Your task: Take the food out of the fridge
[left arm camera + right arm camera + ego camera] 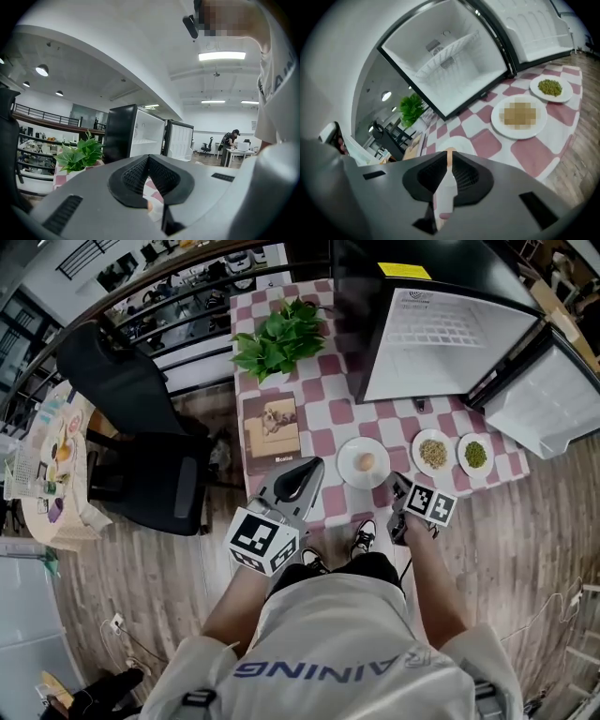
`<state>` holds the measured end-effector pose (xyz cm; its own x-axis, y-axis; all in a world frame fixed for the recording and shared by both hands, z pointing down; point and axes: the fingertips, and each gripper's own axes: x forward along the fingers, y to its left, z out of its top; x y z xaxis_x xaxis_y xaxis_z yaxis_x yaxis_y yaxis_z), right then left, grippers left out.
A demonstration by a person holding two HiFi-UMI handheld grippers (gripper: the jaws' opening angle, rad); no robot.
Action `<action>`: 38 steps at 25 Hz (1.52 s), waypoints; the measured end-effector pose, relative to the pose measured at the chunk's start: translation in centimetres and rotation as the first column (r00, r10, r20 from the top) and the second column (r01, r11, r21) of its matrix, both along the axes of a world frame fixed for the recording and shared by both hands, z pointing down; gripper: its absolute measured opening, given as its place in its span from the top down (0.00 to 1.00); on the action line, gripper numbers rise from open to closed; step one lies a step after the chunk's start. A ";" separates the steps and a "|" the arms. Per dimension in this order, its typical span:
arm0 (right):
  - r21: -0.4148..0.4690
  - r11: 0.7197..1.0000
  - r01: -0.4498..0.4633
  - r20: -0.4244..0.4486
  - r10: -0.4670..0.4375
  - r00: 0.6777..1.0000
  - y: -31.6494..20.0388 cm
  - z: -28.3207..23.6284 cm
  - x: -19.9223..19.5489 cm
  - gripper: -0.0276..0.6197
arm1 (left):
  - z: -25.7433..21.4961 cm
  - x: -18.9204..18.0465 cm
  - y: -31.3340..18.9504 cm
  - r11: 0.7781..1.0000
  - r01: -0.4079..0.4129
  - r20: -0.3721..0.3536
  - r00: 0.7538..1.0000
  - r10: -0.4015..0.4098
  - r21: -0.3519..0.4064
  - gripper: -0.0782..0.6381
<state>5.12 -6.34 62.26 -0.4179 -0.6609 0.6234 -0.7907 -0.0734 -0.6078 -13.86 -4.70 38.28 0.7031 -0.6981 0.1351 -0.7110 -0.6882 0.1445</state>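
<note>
Right gripper (397, 484) barely ajar, empty; left gripper (306, 471) clenched, empty.
I read both as parked at the near edge of the checked cloth (330, 416) because 3 servings, egg (366, 462), grain (433, 452) and greens (475, 454), already sit there; the fridge (441, 343) behind stands open, shelves bare.

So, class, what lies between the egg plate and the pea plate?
A plate of beige food. The head view shows it between the egg plate and the pea plate.

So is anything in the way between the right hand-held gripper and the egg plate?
No. Only pink checked tablecloth lies between the right hand-held gripper and the round white plate with the brown egg.
</note>
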 end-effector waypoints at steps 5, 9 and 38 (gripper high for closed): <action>0.248 0.969 0.013 -0.052 0.000 0.999 -2.2 -8.0 0.7 0.91 | -1.6 0.4 -0.4 0.999 -0.015 -0.013 1.000 0.015 0.031 0.88; 0.410 0.908 0.083 -0.130 -0.032 0.991 -2.9 -14.5 -0.1 0.92 | -3.0 0.5 -0.9 0.998 -0.021 -0.015 1.000 0.022 0.067 0.88; 0.697 0.690 0.195 -0.309 0.044 0.950 -0.4 -30.6 -0.2 0.93 | -8.6 2.9 -1.3 0.966 -0.110 0.068 0.993 0.096 0.233 0.88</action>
<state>4.96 -6.78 31.63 -0.3732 -0.9250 0.0720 -0.9139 0.3532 -0.1999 -10.96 -6.03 29.71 0.7690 -0.6391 0.0158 -0.6368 -0.7680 -0.0684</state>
